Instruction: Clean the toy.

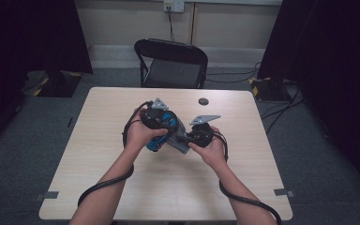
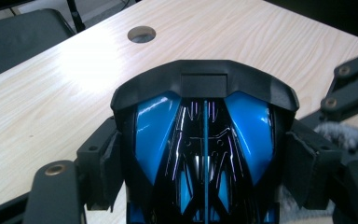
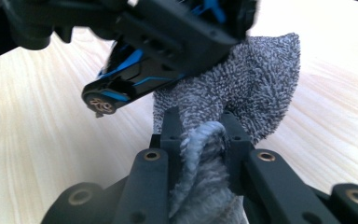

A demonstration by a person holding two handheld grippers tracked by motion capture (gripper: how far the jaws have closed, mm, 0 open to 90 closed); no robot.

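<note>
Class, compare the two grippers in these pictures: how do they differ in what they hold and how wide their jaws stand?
The left gripper clamps a glossy blue-and-black toy car; the right gripper pinches a soft grey cloth. The left's jaws stand wide around the car's body; the right's are nearly together on a bunched fold. Both are held above the wooden table.

1. Left gripper (image 1: 165,129) clamps a blue-and-black toy car (image 1: 161,132) above the table (image 1: 122,187);
2. Right gripper (image 1: 187,139) holds a grey cloth (image 1: 180,143) against it;
3. A black chair (image 1: 173,63) stands behind.
</note>
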